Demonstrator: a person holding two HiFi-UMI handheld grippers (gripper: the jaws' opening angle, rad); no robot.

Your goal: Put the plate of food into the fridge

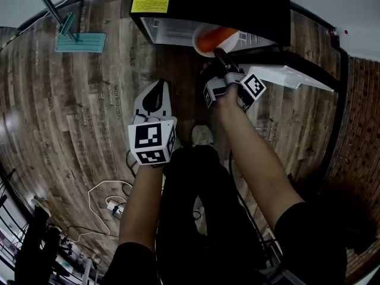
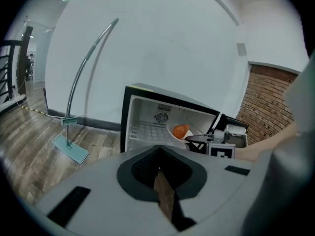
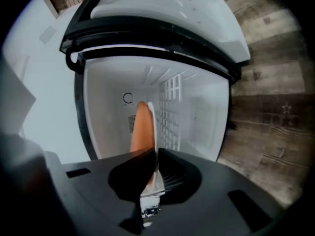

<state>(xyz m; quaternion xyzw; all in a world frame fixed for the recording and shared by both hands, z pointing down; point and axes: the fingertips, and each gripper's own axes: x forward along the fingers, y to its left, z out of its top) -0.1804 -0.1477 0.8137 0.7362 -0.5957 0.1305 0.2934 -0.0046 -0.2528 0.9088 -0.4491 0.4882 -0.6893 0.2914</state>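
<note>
A white plate [image 1: 203,42] carrying an orange piece of food [image 1: 216,37] hangs at the mouth of the open black mini fridge [image 1: 208,5]. My right gripper [image 1: 221,57] is shut on the plate's near rim. In the right gripper view the plate [image 3: 153,127] shows edge-on with the food [image 3: 141,129] beside it, in front of the white fridge interior [image 3: 197,117]. My left gripper [image 1: 155,94] is shut and holds nothing, lower left of the fridge. In the left gripper view, the plate [image 2: 176,134] sits in front of the wire shelf.
The fridge door [image 1: 291,76] stands swung open to the right. A mop with a teal head [image 1: 80,40] rests on the wooden floor at the left. A power strip with a white cable [image 1: 113,206] lies near my feet. A brick wall [image 2: 270,97] rises right of the fridge.
</note>
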